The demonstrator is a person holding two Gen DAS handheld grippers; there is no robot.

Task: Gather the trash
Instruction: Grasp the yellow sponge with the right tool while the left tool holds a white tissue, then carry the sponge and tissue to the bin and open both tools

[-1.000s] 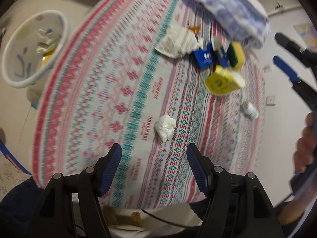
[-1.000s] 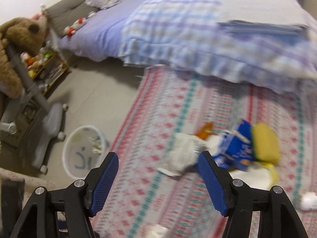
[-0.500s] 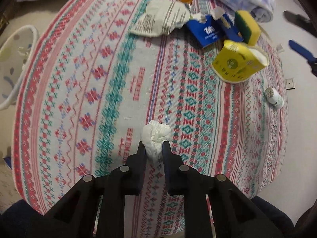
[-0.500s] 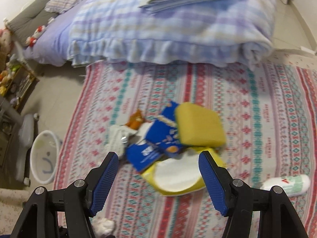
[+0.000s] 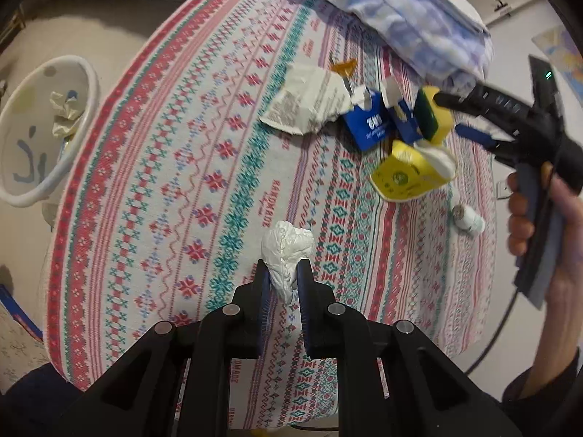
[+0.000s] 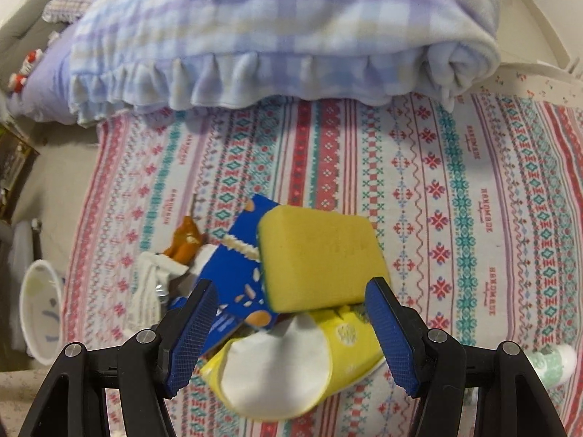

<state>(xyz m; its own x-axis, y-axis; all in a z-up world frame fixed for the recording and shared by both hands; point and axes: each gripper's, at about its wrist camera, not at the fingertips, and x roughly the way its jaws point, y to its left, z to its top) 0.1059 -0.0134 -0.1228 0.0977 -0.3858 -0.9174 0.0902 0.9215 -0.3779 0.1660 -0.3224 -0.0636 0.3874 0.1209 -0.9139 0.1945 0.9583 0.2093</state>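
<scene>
Below, from the left wrist: left hand-held gripper point(image 5: 283, 280) clamped on a crumpled tissue point(image 5: 288, 251) over the patterned rug point(image 5: 164, 189), white bin point(image 5: 40, 134) off the rug's far-left edge. From the right wrist: right hand-held gripper point(image 6: 291, 324) wide apart, gripping nothing, above the yellow sponge point(image 6: 320, 258).

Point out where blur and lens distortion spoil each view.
Left wrist view: fisheye bends the striped patterned rug into a dome with dark corners, and the checked blue blanket is smeared. Right wrist view: the yellow sponge block is soft and blurred.
</scene>
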